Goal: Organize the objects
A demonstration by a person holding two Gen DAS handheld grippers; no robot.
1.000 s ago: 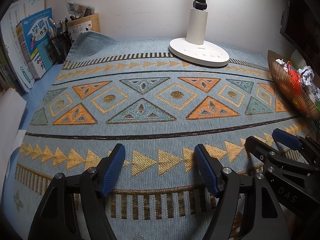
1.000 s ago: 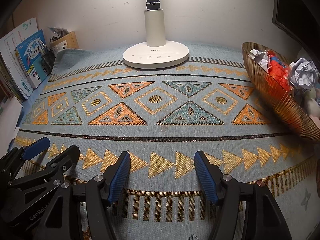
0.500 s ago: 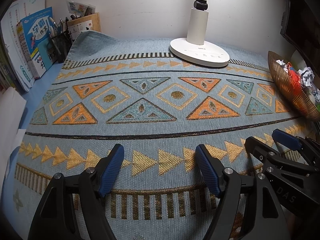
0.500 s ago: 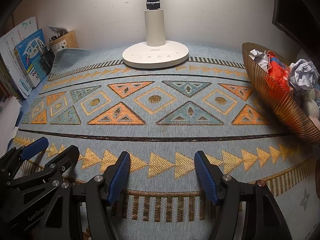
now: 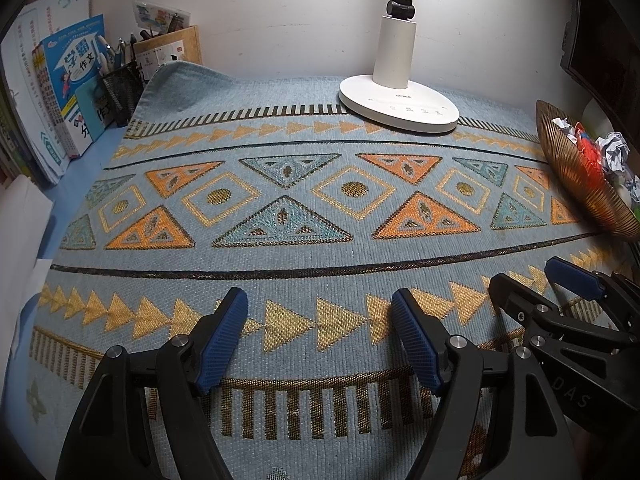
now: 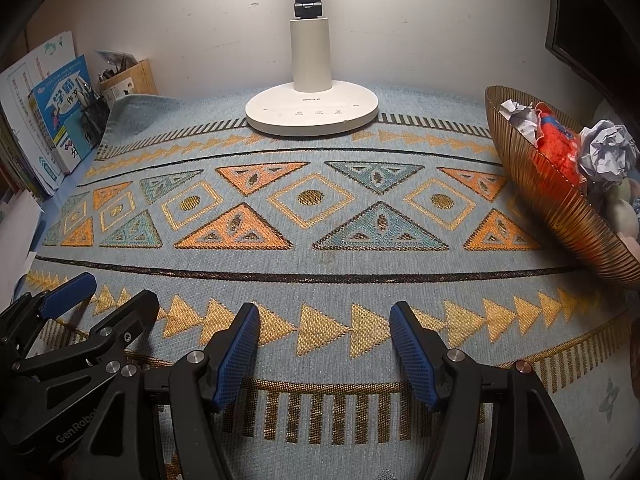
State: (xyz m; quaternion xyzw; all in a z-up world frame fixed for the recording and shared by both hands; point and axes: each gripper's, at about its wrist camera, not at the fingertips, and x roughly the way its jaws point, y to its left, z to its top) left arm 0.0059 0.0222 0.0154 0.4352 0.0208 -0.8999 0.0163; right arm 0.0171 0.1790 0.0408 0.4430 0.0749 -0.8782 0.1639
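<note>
Both grippers hover low over the near part of a blue woven mat (image 5: 320, 256) with orange and gold triangles. My left gripper (image 5: 318, 304) stands open, only mat between its blue pads. My right gripper (image 6: 324, 316) is open too, with nothing between its fingers. Each shows in the other's view: the right gripper (image 5: 528, 276) close on the right, the left gripper (image 6: 116, 290) close on the left. At the mat's right edge, a ribbed gold bowl (image 6: 552, 208) holds a red item (image 6: 556, 152), crumpled paper (image 6: 608, 152) and other small things.
A white lamp base (image 5: 400, 104) stands at the back centre against the wall. Books (image 5: 72, 92), a black mesh pen holder (image 5: 120, 88) and a wooden box (image 5: 176, 52) crowd the back left corner. A dark screen edge (image 6: 592, 20) hangs at upper right.
</note>
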